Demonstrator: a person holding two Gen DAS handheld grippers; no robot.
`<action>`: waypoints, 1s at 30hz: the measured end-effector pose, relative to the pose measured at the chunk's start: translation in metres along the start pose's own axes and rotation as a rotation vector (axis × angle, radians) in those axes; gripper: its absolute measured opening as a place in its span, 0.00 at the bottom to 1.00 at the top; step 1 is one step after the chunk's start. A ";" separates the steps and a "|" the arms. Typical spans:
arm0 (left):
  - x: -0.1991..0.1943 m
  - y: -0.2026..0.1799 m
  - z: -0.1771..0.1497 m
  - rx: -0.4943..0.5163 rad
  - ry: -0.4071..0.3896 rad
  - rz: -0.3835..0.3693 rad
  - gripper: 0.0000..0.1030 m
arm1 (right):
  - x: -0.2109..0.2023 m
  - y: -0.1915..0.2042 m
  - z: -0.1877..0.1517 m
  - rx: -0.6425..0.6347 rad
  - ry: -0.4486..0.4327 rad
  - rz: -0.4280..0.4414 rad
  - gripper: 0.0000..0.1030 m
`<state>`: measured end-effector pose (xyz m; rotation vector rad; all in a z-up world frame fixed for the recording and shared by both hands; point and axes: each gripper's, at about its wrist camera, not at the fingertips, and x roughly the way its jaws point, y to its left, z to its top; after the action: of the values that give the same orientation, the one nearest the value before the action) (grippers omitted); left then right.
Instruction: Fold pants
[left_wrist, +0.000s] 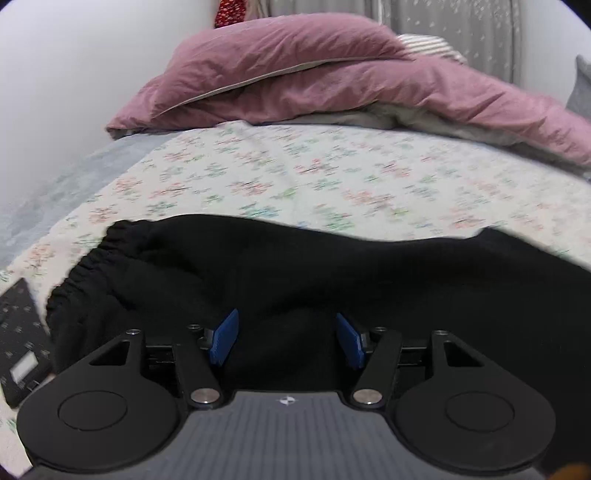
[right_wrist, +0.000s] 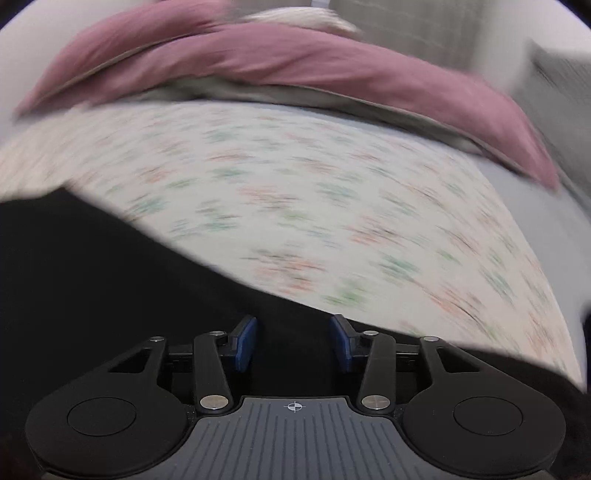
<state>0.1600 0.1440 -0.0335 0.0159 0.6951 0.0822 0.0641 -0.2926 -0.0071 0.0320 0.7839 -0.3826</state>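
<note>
Pants (left_wrist: 314, 280), black, lie across the lower frame on the flowered sheet (left_wrist: 295, 173). Left gripper (left_wrist: 286, 341) hangs over them, jaws wide, gripping nothing. Right gripper (right_wrist: 293, 343) likewise, jaws parted, empty.

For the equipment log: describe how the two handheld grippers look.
Both match. The left gripper and right gripper each have blue finger pads on black linkage arms with silver pivot bolts, two round black side discs, and a ribbed grey body with a small crosshair mark.
</note>
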 end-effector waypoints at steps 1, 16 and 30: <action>-0.008 -0.006 -0.001 -0.004 -0.008 -0.040 0.74 | -0.009 0.002 -0.001 -0.001 -0.017 0.014 0.41; -0.040 -0.086 -0.060 0.315 0.020 -0.408 0.81 | -0.055 0.057 -0.095 -0.140 -0.046 0.192 0.45; -0.056 -0.097 -0.050 0.199 0.023 -0.412 0.91 | -0.117 -0.083 -0.145 0.400 -0.166 -0.042 0.56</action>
<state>0.0923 0.0426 -0.0403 0.0621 0.7154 -0.3826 -0.1389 -0.3076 -0.0194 0.3547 0.5359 -0.5700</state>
